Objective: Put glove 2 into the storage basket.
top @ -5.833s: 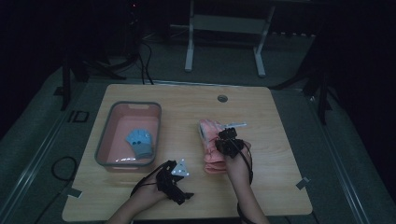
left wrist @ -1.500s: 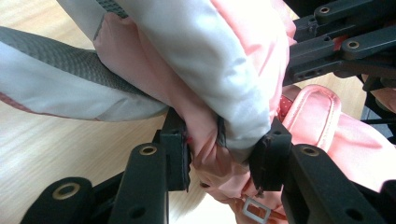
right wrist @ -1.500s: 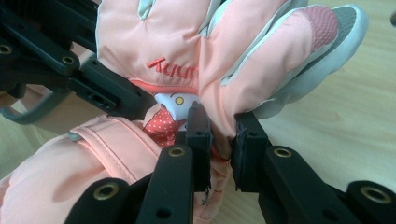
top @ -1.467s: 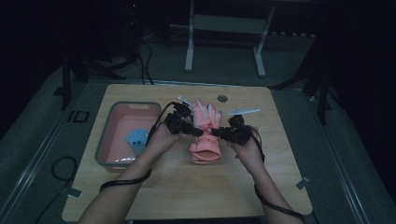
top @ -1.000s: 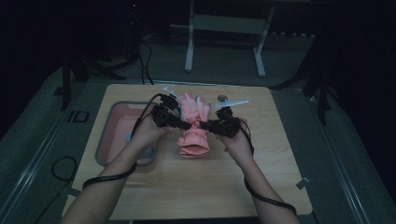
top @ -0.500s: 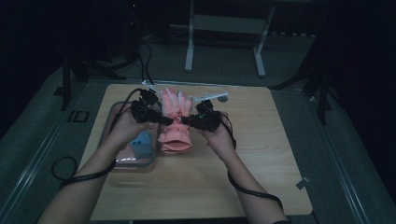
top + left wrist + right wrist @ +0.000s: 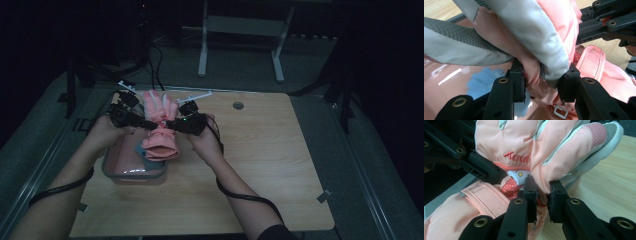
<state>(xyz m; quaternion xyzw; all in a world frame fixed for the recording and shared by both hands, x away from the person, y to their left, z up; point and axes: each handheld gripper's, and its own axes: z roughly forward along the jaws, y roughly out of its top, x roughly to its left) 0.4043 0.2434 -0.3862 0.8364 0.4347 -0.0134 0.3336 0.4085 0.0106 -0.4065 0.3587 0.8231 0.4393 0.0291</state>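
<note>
A pink padded glove [image 7: 160, 145] with white and grey finger panels hangs in the air over the right side of a pink tray [image 7: 115, 172]. My left gripper [image 7: 146, 123] is shut on the glove's left edge and my right gripper [image 7: 172, 125] is shut on its right edge. In the left gripper view the left gripper [image 7: 542, 83] pinches bunched pink fabric of the glove [image 7: 531, 30]. In the right gripper view the right gripper [image 7: 542, 188] clamps the glove [image 7: 524, 142] below its thumb. A blue glove [image 7: 481, 80] lies in the tray beneath.
The tray sits on the left part of a wooden table [image 7: 280, 165], close to its left edge. A small round grommet [image 7: 238, 105] is set into the table near the far edge. Cables trail from both grippers along the person's forearms.
Both grippers have carried the pink glove leftward, from the table's far middle to above the tray. Their grips have not changed.
</note>
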